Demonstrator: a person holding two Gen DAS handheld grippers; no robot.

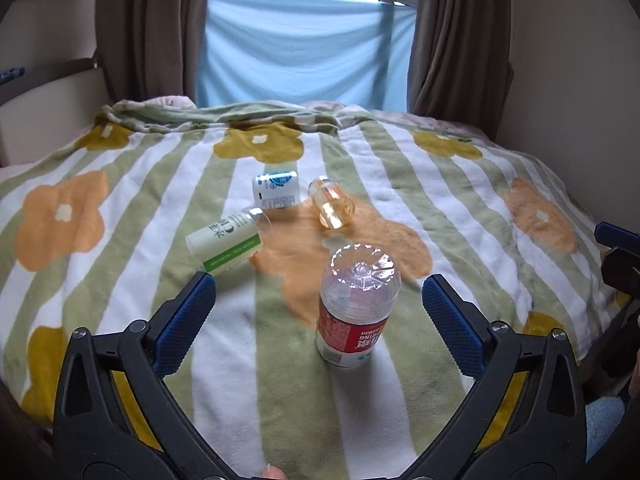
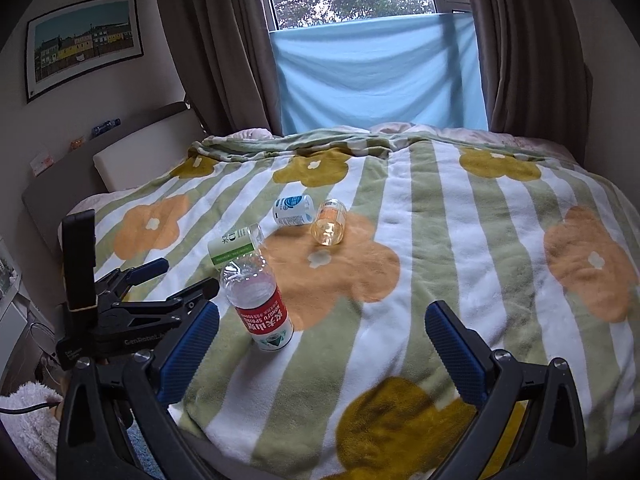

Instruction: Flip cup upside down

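Lying on its side at the left, a green-and-white labelled clear plastic cup (image 1: 228,242) points its open mouth right, and just behind it rests a white cup with blue print (image 1: 277,191), also tipped over. Next along, the small amber see-through cup (image 1: 331,208) lies sideways on the striped flower-print blanket (image 1: 120,280), close beside the white one. Nearer now, the clear red-labelled bottle-cut cup (image 1: 356,304) stands base-up between the left gripper (image 1: 320,320) fingers, jaws spread wide, touching nothing. Over on the right, the right gripper (image 2: 322,356) hangs spread too, empty, above the blanket.
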